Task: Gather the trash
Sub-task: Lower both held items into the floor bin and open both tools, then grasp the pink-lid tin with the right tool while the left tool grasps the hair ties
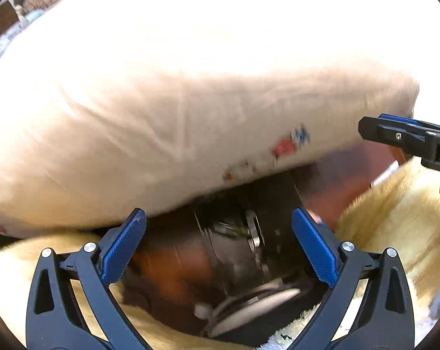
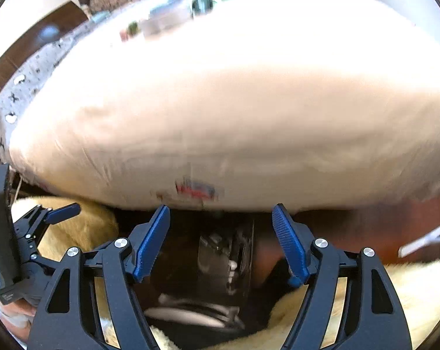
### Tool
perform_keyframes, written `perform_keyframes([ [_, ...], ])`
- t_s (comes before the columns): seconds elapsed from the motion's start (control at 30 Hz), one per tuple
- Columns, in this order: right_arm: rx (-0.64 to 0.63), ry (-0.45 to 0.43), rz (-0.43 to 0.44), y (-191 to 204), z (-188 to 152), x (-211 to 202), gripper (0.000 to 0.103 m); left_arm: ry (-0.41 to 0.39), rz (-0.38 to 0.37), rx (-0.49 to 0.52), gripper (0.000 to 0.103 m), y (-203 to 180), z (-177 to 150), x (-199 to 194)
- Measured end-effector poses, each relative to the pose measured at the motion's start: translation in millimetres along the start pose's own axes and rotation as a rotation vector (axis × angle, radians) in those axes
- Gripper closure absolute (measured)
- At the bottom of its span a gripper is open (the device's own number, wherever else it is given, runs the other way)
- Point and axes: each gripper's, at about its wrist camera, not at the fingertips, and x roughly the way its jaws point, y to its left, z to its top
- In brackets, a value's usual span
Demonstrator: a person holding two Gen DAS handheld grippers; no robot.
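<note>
1. 2 grippers are in view, and your left gripper has its blue pads spread wide with nothing between them; it is released.
2. Your right gripper also stands with its jaws apart and nothing pinched; it is released too. In the left wrist view it pokes in from the right edge, its tip just beside the cushion's right end.
3. A big cream cushion fills the far half of both views. It carries a small red and blue mark near its lower edge, and that edge sits just beyond the tips of both grippers.
4. Below the cushion you look down into a dark opening with blurred metal parts and pale cables inside. I cannot tell what the container is.
5. Pale yellow fleece lies to the left and right of that opening and along its near side.
6. The trash: a small white strip lies on the brown surface at the right of the right wrist view, well apart from both claws. Whether it is trash is unclear.
7. A grey patterned cloth shows at far left behind the cushion.
</note>
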Motion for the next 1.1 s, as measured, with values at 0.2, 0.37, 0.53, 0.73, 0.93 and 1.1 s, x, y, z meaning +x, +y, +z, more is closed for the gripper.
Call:
perform_keyframes([
  [0.2,-0.049,-0.123,-0.006,7.2,38.8,-18.5,0.027,-0.137,0.068,-0.009,0.008,15.2,35.0,-38.3],
  [0.37,-0.094,-0.202,0.032,19.6,70.0,-6.8,0.027,-0.219,0.147,-0.06,0.008,34.7,62.0,-50.1],
  [0.53,-0.15,-0.237,0.035,41.4,97.1,11.0,0.027,-0.266,0.195,-0.118,0.008,61.3,79.1,-52.8],
  [0.73,-0.154,-0.208,0.038,55.7,117.3,39.8,0.027,-0.288,0.212,-0.149,0.008,83.6,102.5,-47.5],
  [0.93,-0.136,-0.217,0.044,61.0,133.9,54.2,0.027,-0.28,0.208,-0.158,0.008,90.4,120.6,-34.9],
  [1.1,-0.141,-0.223,0.026,64.9,142.8,64.4,0.033,-0.277,0.205,-0.165,0.008,93.8,130.1,-28.0],
])
